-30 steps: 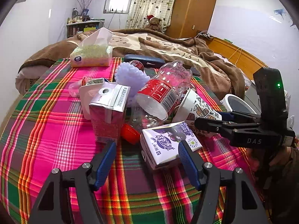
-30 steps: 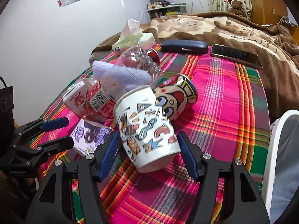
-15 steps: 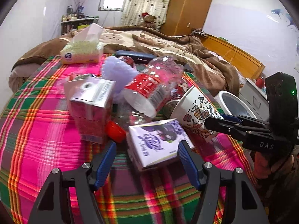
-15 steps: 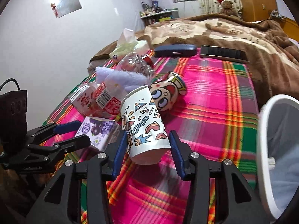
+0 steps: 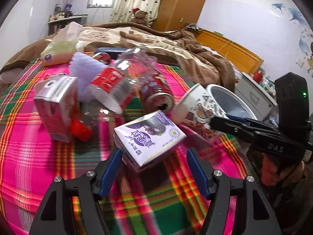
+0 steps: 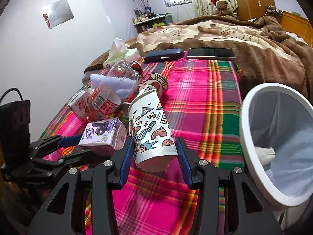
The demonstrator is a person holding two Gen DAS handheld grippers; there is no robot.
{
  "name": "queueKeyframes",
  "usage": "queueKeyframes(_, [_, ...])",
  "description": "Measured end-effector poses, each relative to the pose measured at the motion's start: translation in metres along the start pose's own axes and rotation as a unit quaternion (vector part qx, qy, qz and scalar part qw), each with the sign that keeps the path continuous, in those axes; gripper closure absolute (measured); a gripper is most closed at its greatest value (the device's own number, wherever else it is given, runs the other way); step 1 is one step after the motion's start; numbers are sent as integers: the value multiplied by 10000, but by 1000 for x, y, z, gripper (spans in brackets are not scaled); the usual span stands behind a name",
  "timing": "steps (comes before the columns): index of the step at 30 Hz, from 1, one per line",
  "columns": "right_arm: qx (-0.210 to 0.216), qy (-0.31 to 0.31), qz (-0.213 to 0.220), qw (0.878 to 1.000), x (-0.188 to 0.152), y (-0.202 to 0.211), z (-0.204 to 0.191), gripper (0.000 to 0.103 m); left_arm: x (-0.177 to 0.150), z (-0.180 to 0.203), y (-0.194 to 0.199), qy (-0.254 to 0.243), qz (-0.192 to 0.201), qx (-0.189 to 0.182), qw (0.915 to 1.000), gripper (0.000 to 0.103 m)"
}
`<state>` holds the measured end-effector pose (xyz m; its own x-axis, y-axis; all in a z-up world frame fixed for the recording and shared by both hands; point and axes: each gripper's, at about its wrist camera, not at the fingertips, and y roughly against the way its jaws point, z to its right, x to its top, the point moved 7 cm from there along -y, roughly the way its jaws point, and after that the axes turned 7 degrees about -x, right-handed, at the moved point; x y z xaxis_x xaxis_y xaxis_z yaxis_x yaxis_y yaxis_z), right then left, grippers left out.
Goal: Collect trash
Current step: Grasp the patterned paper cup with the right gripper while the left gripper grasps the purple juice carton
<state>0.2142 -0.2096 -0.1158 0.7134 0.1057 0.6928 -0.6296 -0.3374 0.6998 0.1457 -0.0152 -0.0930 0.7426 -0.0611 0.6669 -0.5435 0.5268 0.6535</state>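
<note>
The paper cup [image 6: 150, 129] lies between the blue pads of the right tongs [image 6: 155, 152], its base toward the camera; the jaws are closing and the pads sit against its sides, so I take it as gripped, lifted a little off the plaid cloth [image 6: 205, 101] near the bed's edge. Just beside it on the right stands the white bin [image 6: 252, 105], lined with a bag and holding a few pale scraps.

The purple carton [image 5: 148, 135] sits between the left tongs [image 5: 152, 164], which are half open: the left pad touches its corner, the right pad stands clear, so it is not held yet.

Behind these lies the rest of the pile: a clear bottle [image 5: 117, 84] with a red label, a red can [image 5: 156, 92], a pink carton [image 5: 56, 105], a red cap [image 5: 80, 129] and a lilac wrapper [image 5: 86, 72]. By my reading the work is at an early stage: little is in the bin, one cup is on its way, and most litter is left.

The tissue pack [image 5: 58, 52], dark case [image 6: 164, 54] and phone [image 6: 210, 53] at the cloth's far edge are probably not trash. The bin's depth is cut off, the left view is blurred, and the pile hides whatever lies under it.
</note>
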Motion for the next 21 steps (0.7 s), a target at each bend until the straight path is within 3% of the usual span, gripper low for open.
queueKeyframes(4, [-111, -75, 26, 9999, -1, 1, 8, 58, -7, 21, -5, -232, -196, -271, 9992, 35])
queueKeyframes(9, [-202, -134, 94, 9997, -2, 5, 15, 58, 5, 27, 5, -706, 71, 56, 9975, 35])
queueKeyframes(15, [-190, -225, 98, 9995, -4, 3, 16, 58, 26, 14, -4, -765, 48, 204, 9968, 33])
queueKeyframes(21, [-286, -304, 136, 9990, -6, 8, 23, 58, 32, 17, -30, -952, -272, -154, 9950, 29])
